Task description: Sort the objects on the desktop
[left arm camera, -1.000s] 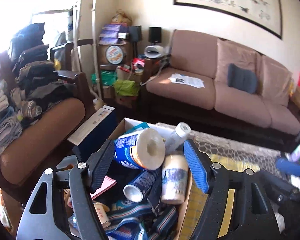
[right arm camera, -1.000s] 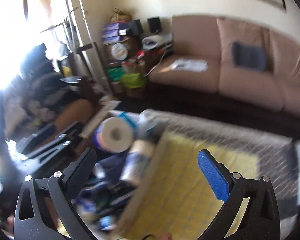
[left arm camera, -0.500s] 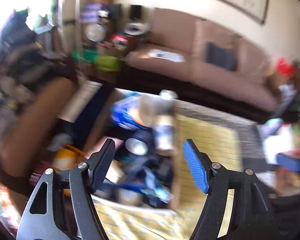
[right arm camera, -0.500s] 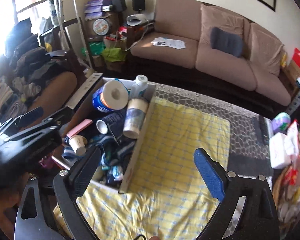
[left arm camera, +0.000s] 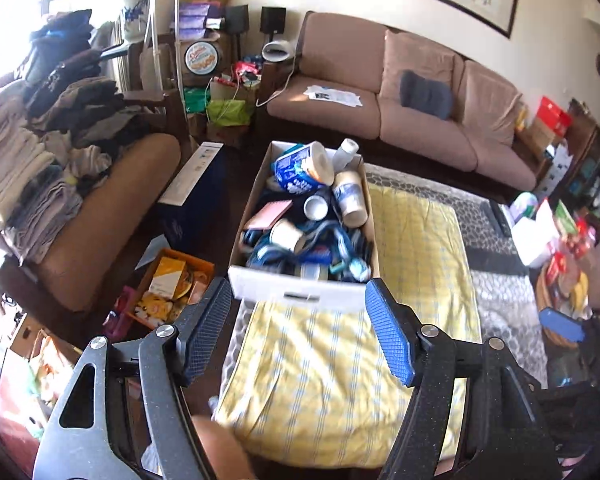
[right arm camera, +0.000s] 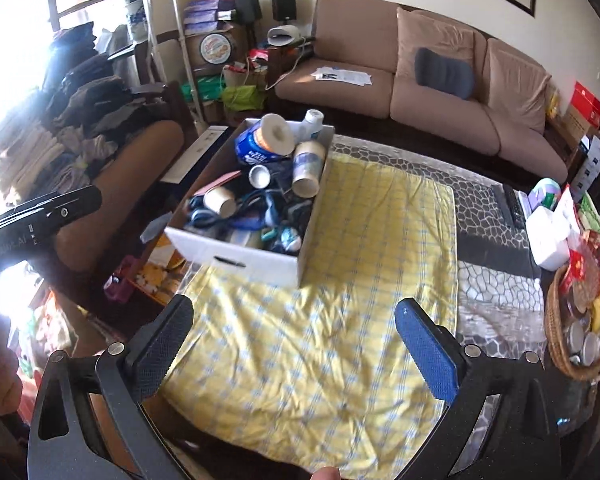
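Observation:
A white cardboard box [left arm camera: 296,294] [right arm camera: 236,258] stands on the left part of a yellow checked cloth [left arm camera: 340,360] [right arm camera: 340,320]. It is piled with a toilet paper roll [left arm camera: 300,168] [right arm camera: 266,140], a white bottle [left arm camera: 346,152], paper cups [left arm camera: 350,200] [right arm camera: 308,168], a can [left arm camera: 315,208], a pink notepad [left arm camera: 268,214] and tangled blue straps. My left gripper [left arm camera: 300,332] is open and empty, back from the box's near wall. My right gripper [right arm camera: 296,344] is open and empty above the bare cloth. The left gripper's body [right arm camera: 40,216] shows at the left of the right wrist view.
A brown sofa [left arm camera: 400,112] stands behind the table. An armchair stacked with folded clothes [left arm camera: 40,140] is at left. A wicker basket with jars and a banana [right arm camera: 580,320] and a white tissue box [right arm camera: 548,236] sit at the table's right edge. An orange box [left arm camera: 172,284] lies on the floor.
Both grippers have pulled back and up from the box, which now looks smaller and farther. Both stay open and empty.

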The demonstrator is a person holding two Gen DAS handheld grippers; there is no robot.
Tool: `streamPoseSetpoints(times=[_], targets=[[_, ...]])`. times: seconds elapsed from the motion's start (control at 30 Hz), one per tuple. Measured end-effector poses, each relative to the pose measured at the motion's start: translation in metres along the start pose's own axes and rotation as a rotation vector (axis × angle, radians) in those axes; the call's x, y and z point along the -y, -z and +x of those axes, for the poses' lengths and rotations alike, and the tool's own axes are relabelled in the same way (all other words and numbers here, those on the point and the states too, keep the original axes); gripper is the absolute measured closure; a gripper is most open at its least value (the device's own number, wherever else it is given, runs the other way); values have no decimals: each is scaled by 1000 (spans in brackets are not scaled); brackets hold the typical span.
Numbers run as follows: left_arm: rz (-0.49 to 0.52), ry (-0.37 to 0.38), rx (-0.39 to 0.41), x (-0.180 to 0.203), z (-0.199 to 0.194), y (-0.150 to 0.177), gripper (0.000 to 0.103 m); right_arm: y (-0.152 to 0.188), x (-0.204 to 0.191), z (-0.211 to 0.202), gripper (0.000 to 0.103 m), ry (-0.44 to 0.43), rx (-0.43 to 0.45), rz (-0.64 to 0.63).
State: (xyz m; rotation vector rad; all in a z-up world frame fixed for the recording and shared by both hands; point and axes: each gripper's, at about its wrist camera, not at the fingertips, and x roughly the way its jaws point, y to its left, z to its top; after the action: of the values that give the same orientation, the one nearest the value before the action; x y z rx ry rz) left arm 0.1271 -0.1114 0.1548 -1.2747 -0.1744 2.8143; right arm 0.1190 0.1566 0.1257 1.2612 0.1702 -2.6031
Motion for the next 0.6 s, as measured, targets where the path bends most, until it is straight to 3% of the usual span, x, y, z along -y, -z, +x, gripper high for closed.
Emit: streamPoseSetpoints(times=[0.2, 0.37, 0.6], targets=[[56, -24, 15, -1, -43, 34, 37, 34, -41, -33, 1, 3, 9, -68], [99, -36, 57, 0, -70, 53, 37, 46, -54, -46, 1, 58, 17, -94], [117, -42, 90, -1, -97, 64, 37, 56, -63, -77, 1, 19, 43, -62]])
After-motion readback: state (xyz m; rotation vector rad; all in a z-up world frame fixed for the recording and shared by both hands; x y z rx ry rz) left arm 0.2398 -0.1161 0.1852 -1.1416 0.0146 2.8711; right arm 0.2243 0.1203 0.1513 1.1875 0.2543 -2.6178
